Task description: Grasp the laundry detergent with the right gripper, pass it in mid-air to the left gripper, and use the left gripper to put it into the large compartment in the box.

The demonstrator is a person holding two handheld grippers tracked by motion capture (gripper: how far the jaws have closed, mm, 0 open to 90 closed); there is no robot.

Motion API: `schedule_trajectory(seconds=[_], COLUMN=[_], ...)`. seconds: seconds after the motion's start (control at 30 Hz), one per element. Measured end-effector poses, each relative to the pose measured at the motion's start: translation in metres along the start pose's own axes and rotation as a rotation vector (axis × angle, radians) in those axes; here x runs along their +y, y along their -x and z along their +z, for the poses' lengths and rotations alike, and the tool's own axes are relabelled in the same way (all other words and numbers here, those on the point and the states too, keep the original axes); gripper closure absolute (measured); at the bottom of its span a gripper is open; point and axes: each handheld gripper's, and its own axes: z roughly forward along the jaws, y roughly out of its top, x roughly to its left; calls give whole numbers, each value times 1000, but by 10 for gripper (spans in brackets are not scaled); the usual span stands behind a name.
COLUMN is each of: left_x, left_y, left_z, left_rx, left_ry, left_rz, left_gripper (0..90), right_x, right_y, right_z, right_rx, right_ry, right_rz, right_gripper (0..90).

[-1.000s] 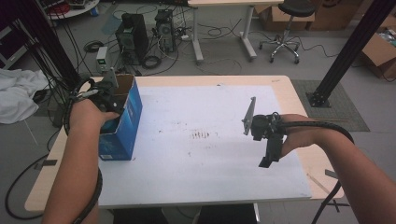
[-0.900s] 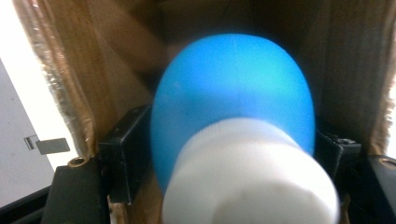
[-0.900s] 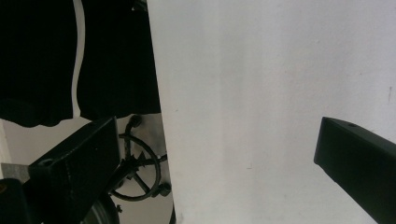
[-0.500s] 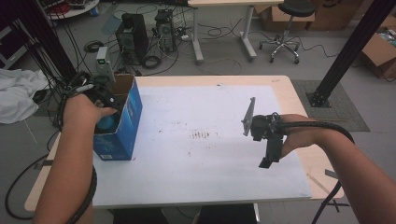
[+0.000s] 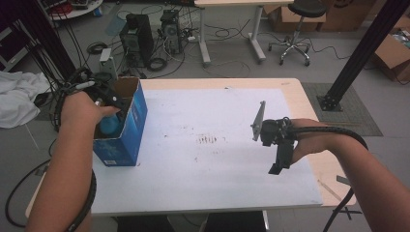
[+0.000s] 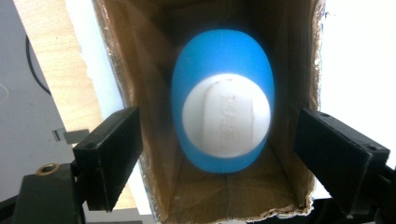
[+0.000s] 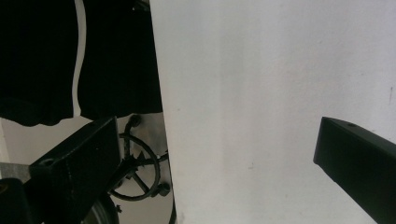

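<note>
Bottle: I see the blue bottle [image 6: 222, 100] with its white cap standing inside the box [image 6: 140, 56], straight ahead between my left jaws, untouched.
Box: blue carton, open top, directly under my left gripper [image 5: 110, 99].
Left gripper: jaws have just been opening, apart, gripping nothing.
Right gripper [image 5: 278, 162]: jaws wide apart, empty, over the white table [image 5: 203, 116].

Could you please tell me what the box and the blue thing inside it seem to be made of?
Box: cardboard, seemingly; raw brown inner walls with frayed edges, printed blue outside. Blue thing: probably plastic, smooth and matte, with a white cap-like end; too blurred to be sure.
</note>
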Motion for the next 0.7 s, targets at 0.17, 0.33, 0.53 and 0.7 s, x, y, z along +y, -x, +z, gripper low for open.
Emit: schedule_trajectory(seconds=[0.17,0.33,0.53,0.7], left_x=[-2,-3,-4,-4], left_y=[1,7,18,28], left_z=[-6,-19,-31,-39], left_rx=[-1,7,8,15], left_ry=[10,25,35,44], left_rz=[14,53,100,139], left_gripper=[150,100,65,60], right_x=[-2,-2,-1,-1], right_y=[0,-1,-1,-2], right_z=[0,0,2,5], right_rx=[3,2,5,9], right_ry=[4,10,12,10], right_rz=[1,2,0,-3], right_gripper=[7,7,7,7])
